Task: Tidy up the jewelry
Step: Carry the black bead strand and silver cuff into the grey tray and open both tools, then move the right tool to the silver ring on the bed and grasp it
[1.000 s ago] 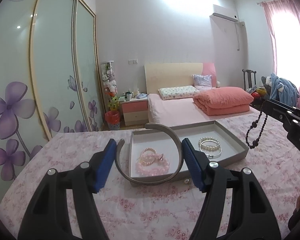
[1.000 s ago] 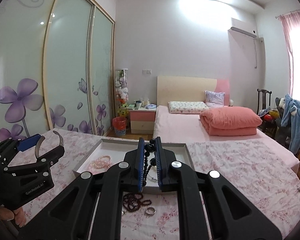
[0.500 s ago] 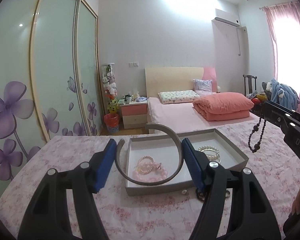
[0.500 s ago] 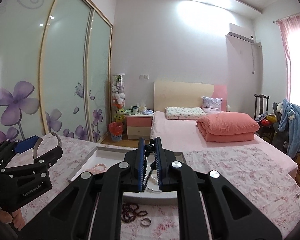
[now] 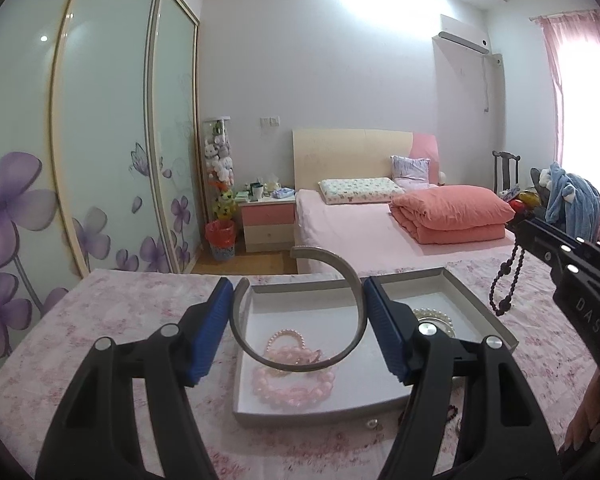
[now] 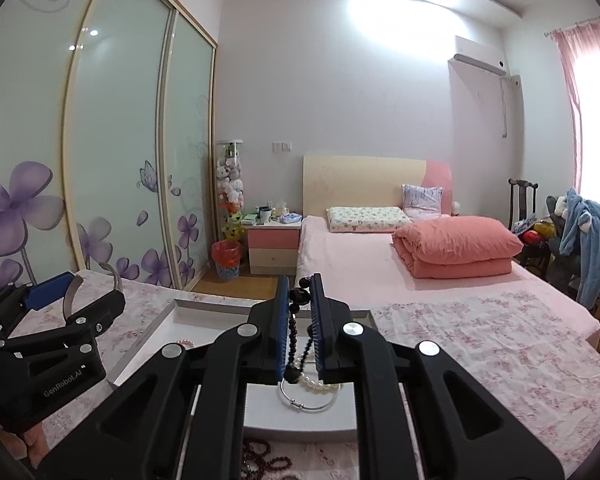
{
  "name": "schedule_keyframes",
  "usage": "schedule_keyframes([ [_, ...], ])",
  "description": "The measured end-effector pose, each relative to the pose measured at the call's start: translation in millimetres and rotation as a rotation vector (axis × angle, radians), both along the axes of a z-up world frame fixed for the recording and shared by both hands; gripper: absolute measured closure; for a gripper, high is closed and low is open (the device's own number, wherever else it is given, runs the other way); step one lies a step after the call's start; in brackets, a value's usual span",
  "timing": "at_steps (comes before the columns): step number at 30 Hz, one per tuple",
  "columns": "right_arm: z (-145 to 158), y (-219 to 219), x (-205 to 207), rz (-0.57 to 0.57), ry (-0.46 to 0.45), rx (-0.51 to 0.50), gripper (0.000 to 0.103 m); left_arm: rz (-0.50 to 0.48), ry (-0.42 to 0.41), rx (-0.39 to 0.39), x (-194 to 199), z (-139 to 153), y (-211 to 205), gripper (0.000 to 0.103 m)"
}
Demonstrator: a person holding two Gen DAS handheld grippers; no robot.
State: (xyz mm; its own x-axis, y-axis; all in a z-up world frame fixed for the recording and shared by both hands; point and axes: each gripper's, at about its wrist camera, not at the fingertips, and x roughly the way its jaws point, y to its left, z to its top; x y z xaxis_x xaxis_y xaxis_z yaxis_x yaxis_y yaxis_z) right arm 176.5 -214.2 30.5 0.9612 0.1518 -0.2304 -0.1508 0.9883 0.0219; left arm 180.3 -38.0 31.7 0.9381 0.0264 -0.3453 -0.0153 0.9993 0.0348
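Metal cuff bangle [image 5: 300, 312], stiff & slick, sits clamped across its width in left tool [image 5: 300, 330] above grey tray [image 5: 476, 312]. Right tool [image 6: 300, 332] pinches dark bead strand [image 6: 294, 328]: limp, swings, so grip near top w/ care.

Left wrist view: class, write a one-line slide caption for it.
Left gripper holds an open metal bangle over the tray of pink bracelets.

Right gripper [image 5: 518, 236] body cut off by right edge in left view. Dark bead strand [image 6: 296, 334] lower loop hidden behind its fingers in right view. Tray [image 6: 204, 306] near-left corner hidden behind left gripper [image 6: 92, 286]. Small ring [image 5: 371, 424] near tray: too small to identify.
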Motion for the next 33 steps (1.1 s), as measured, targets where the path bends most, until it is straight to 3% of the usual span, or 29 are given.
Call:
schedule_keyframes([
  [10,-19.3,10.2,44.9,0.015,0.069,0.017,0.092,-0.014,0.055,-0.011,49.0,-20.7,-0.5,0.038],
  [22,-42.5,13.8,78.9,0.046,0.196,0.078,0.09,-0.054,0.184,-0.051,94.3,-51.1,-4.2,0.037],
  [23,-43.0,11.6,79.9,0.047,0.206,0.09,0.081,-0.053,0.195,-0.06,97.0,-53.4,-2.7,0.037],
  [24,-43.3,9.4,79.6,0.046,0.214,0.1,0.066,-0.054,0.201,-0.066,98.5,-54.2,0.9,0.037],
  [25,-43.0,7.4,78.5,0.039,0.213,0.104,0.06,-0.052,0.201,-0.071,99.7,-54.6,3.6,0.037],
  [33,-39.0,-4.0,66.9,0.011,0.205,0.108,0.057,0.011,0.144,-0.098,89.5,-36.9,28.7,0.034],
])
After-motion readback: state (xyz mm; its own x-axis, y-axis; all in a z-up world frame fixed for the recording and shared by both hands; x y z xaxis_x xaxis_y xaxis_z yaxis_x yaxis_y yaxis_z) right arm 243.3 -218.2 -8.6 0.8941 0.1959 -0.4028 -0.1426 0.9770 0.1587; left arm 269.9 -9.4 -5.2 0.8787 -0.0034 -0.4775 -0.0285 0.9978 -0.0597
